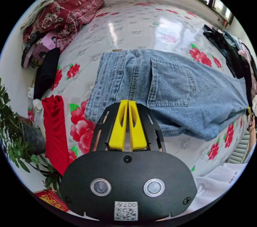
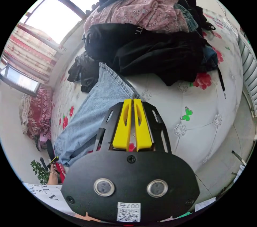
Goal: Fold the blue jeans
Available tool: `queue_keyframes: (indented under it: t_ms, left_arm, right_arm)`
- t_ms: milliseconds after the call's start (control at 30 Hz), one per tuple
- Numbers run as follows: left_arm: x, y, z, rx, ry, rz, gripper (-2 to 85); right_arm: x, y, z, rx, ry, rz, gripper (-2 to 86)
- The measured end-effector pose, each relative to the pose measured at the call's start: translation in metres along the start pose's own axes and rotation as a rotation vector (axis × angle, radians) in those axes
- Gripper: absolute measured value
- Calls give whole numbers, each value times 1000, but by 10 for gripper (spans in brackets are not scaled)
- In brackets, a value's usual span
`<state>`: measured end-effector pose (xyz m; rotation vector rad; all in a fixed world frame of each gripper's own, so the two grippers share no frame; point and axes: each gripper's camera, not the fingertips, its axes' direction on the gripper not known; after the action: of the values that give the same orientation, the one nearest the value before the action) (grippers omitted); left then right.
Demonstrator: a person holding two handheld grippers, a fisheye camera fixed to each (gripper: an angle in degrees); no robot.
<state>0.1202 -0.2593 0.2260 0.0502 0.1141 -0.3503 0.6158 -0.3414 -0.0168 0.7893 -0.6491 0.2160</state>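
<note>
On the flowered bed [image 1: 139, 23], jeans [image 1: 171, 88] lay flat, waist left, legs right near piled clothes [image 2: 150, 31]. Left gripper [image 1: 128, 102] at waist, right gripper [image 2: 132, 100] at hem, both pinched narrow, grip on cloth impossible to tell. Risked dragging a leg into that pile, spoiling the fold.

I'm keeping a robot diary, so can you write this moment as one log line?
jeans: flat on flowered bed | left claw: shut, at waist edge | right claw: shut, at leg hem | clothes pile: beside hem

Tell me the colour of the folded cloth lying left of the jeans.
Plain red, seen best in the left gripper view, on the flowered bed cover.
</note>
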Motion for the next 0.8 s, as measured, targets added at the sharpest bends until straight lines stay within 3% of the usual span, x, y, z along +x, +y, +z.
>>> queue_keyframes:
  t_ms: [133,200,300,400,500,633,800]
  left_arm:
    - [73,38,-73,274,176,217,73]
    - [113,52,-86,305,260,348,81]
    - [169,60,-76,242,272,530,87]
    - [191,55,-39,98,127,599,26]
    - [174,53,-45,114,171,593,-5]
    - [136,72,-102,261,224,530,-9]
    - [131,98,-27,40,191,598,-8]
  right_arm:
    - [36,16,-7,25,-66,115,52]
    - [44,24,-7,36,-108,148,63]
    - [45,32,0,6,-136,134,82]
    - [49,32,12,-53,-208,148,97]
    - [57,28,10,-41,-233,170,102]
    - [78,22,3,-31,-247,188,102]
    - [108,28,4,57,-386,265,99]
